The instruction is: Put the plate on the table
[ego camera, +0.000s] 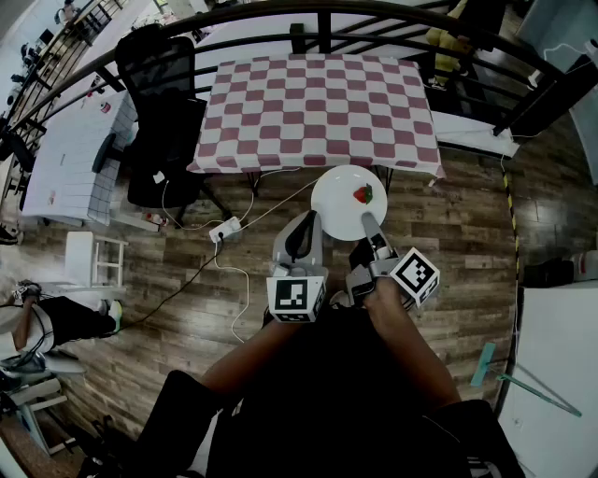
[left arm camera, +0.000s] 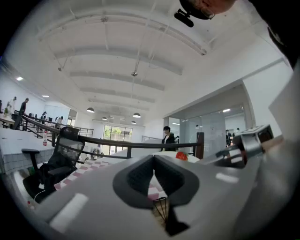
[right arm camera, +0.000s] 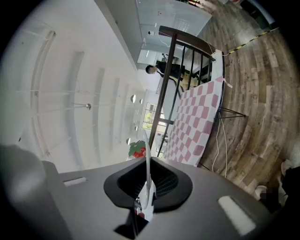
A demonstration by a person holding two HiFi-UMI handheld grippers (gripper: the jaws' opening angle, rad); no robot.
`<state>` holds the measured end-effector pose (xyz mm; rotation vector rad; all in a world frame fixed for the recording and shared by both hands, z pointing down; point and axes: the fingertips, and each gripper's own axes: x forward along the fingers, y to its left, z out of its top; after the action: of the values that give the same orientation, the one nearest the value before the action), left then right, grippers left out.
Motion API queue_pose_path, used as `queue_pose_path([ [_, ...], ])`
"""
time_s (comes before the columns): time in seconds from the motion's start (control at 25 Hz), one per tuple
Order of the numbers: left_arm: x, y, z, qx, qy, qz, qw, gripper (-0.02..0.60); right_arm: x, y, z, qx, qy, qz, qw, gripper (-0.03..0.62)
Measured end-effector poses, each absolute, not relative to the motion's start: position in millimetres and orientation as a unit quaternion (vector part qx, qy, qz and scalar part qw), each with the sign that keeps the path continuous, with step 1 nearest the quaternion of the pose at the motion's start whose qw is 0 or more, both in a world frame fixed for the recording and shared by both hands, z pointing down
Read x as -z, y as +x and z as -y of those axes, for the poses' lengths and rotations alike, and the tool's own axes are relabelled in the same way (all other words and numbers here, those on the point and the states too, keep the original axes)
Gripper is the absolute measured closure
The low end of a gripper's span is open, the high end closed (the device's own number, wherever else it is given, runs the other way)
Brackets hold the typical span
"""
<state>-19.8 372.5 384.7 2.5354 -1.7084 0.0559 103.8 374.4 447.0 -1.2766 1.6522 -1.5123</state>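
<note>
Plate (ego camera: 334, 202) in closed right hand-held gripper (ego camera: 367, 222)

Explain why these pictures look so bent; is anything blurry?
Head view: the wide lens bows the black metal railing and red-and-white checked table; light even, detail sharp. Left gripper view: the left gripper, close to the lens, is soft; the hall behind is sharp. Right gripper view: tilted; the round white plate shows edge-on, a thin line in the right gripper; ceiling washed out.
</note>
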Motion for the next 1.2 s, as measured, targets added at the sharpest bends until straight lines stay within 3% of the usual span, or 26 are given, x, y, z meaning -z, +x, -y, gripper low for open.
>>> queue_pose_path([
  [0.4, -389.0, -8.0, -382.6, 0.002, 0.821, 0.57, 0.044, 0.572, -453.3, 122.3, -386.1, 0.553, -0.478, -0.631, 0.261, 0.576],
  [0.6, -394.8, -10.7, -373.0, -0.008, 0.816, 0.577, 0.043, 0.572, -458.3, 128.4, -373.0, 0.559, -0.452, -0.63, 0.292, 0.576],
  [0.72, -400.7, -14.3, -361.1, -0.011, 0.812, 0.581, 0.051, 0.572, -471.1, 139.2, -366.5, 0.565, -0.478, -0.616, 0.269, 0.576],
  [1.2, -416.1, -6.2, -274.7, -0.016, 0.816, 0.573, 0.075, 0.572, -472.8, 149.5, -280.2, 0.566, -0.466, -0.612, 0.295, 0.576],
])
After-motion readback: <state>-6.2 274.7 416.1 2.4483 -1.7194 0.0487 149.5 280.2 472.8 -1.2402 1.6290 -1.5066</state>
